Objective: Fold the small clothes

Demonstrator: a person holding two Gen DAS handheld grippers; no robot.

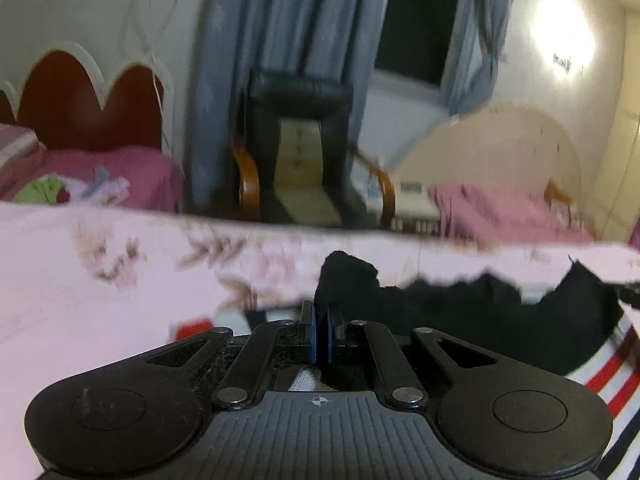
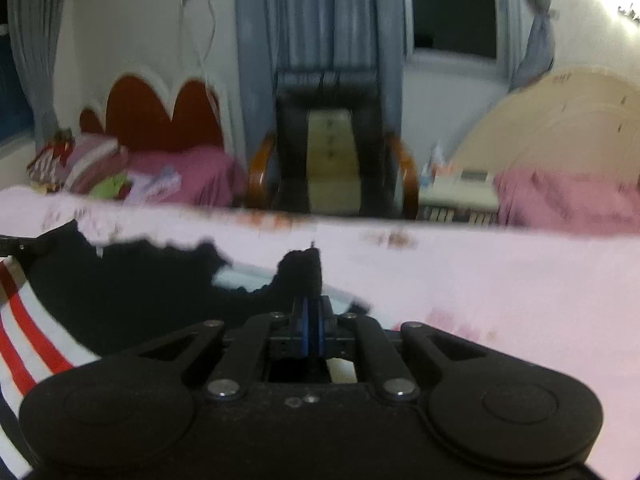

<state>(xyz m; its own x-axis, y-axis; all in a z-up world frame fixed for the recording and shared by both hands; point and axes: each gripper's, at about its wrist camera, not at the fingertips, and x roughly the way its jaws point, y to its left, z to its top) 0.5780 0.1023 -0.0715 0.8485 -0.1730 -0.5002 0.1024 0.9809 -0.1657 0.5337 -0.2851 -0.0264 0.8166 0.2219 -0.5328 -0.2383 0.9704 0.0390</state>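
Observation:
A small garment with a black part and red, white and navy stripes (image 1: 500,320) lies on a pink floral bedsheet (image 1: 100,300). My left gripper (image 1: 321,332) is shut on one black edge of it, held up a little. My right gripper (image 2: 312,328) is shut on the other black edge (image 2: 304,276). The garment stretches between them; its striped part shows at the left of the right wrist view (image 2: 28,340). Both views are motion-blurred.
Beyond the bed's far edge stands a black armchair with wooden arms (image 1: 308,152), grey curtains (image 1: 288,20) and a dark window. A second bed with a red headboard (image 2: 160,116) and pink cover is at the left, and pink cloth (image 2: 560,200) at the right.

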